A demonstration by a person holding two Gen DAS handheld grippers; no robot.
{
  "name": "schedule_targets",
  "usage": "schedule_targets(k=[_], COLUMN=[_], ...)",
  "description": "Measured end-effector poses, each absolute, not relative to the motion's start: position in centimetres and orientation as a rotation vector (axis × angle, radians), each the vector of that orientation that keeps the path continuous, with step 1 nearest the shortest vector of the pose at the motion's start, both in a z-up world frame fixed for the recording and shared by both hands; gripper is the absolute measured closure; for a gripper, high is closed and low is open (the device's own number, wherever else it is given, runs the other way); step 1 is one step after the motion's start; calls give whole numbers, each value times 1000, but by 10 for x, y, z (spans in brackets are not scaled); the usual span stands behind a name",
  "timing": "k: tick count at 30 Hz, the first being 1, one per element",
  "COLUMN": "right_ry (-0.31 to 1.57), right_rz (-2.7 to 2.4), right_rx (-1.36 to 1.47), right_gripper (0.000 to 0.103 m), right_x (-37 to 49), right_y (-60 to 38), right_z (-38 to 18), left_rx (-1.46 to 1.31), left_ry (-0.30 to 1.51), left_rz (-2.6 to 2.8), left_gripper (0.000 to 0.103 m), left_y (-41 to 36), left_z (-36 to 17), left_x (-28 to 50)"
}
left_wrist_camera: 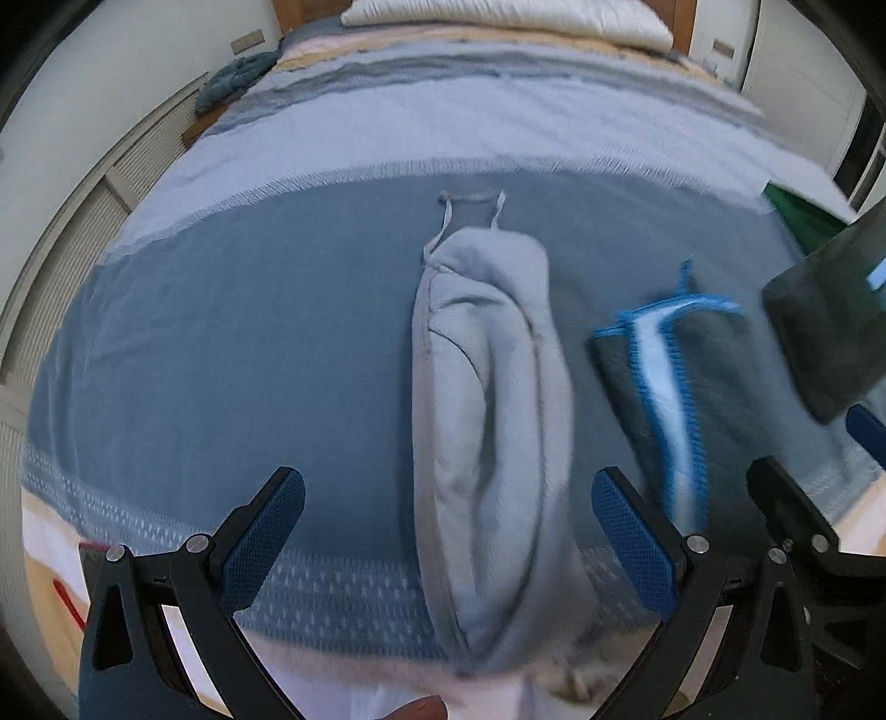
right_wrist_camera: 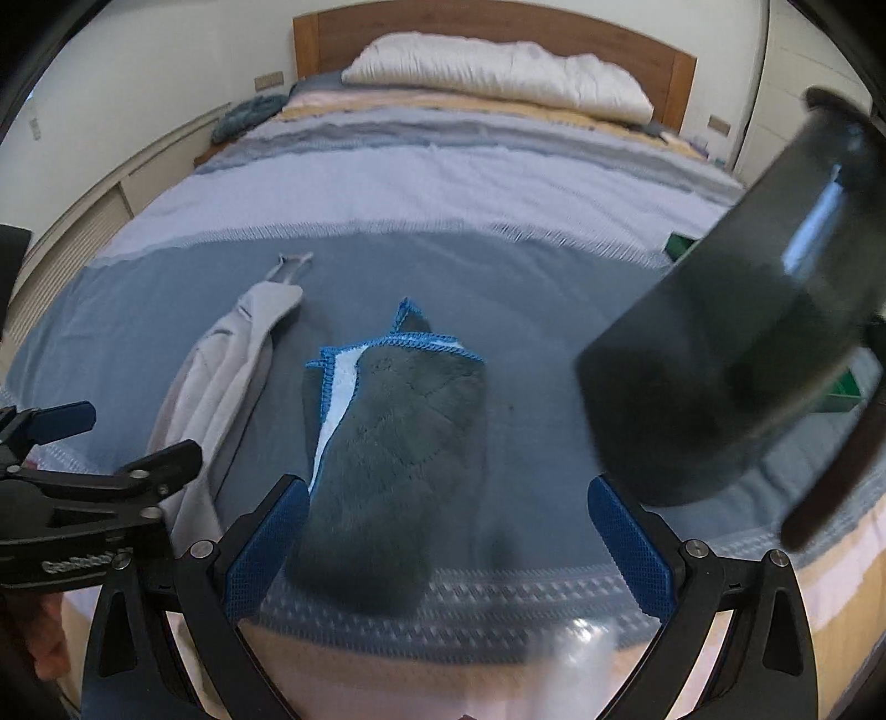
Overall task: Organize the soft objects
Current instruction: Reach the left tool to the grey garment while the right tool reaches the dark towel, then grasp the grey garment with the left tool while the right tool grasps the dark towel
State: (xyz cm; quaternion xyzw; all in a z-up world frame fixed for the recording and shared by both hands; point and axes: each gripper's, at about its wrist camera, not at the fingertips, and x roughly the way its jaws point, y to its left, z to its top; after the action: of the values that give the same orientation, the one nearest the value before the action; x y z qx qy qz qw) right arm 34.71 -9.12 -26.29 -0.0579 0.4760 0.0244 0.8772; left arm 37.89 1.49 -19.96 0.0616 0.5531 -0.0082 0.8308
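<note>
My left claw [left_wrist_camera: 448, 545] hangs wide open over the near edge of the bed [left_wrist_camera: 221, 343], gripping nothing, and the folded grey hoodie [left_wrist_camera: 487, 421] lies lengthwise between its blue pads, drawstrings pointing toward the pillow [left_wrist_camera: 498, 14]. Just to the right of the hoodie, apart from it by a strip of blue blanket, sits the dark grey towel with blue trim [right_wrist_camera: 387, 443]. My right claw [right_wrist_camera: 448, 545] is spread just as wide above the towel's near end, empty too. A dark blurred object [right_wrist_camera: 731, 354] crowds the right of that view (I cannot tell what it is).

I judge the step in hand to be picking up one of these bundles. To do it well, I should lower each claw until the pads straddle the full thickness of the folds, then close on all layers at once near the end, so the bundle lifts without unrolling. I'd keep the claws clear of each other, since they sit close.
</note>
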Motion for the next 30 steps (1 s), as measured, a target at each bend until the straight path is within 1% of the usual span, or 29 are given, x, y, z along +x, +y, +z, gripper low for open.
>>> schedule_targets(k=[10, 17, 24, 25, 26, 27, 28, 29, 30], right_ry=[1078, 1138, 1196, 1190, 1181, 1171, 1161, 1159, 1156], right_rz=[60, 45, 72, 75, 85, 98, 127, 159, 171], right_rx=[-142, -142, -141, -147, -156, -170, -173, -167, -168], right_gripper=[0, 0, 1, 8, 22, 32, 60, 73, 76], right_x=[387, 417, 434, 437, 436, 433, 430, 428, 428], right_y=[-76, -68, -67, -65, -62, -58, -53, -48, -43], right_z=[-302, -335, -351, -352, -353, -351, -347, -345, -343], left_rx=[183, 191, 206, 210, 220, 228, 234, 237, 244], left_ry=[1264, 1312, 1317, 1314, 1304, 1295, 1288, 1283, 1282], left_rz=[28, 40, 40, 41, 41, 28, 3, -28, -50], left_gripper=[1, 1, 1, 1, 3, 12, 20, 38, 56], left_y=[20, 28, 26, 26, 25, 25, 22, 17, 13], left_z=[-238, -250, -257, -256, -256, -257, -255, -252, -250], left_x=[401, 416, 425, 425, 424, 425, 423, 421, 420])
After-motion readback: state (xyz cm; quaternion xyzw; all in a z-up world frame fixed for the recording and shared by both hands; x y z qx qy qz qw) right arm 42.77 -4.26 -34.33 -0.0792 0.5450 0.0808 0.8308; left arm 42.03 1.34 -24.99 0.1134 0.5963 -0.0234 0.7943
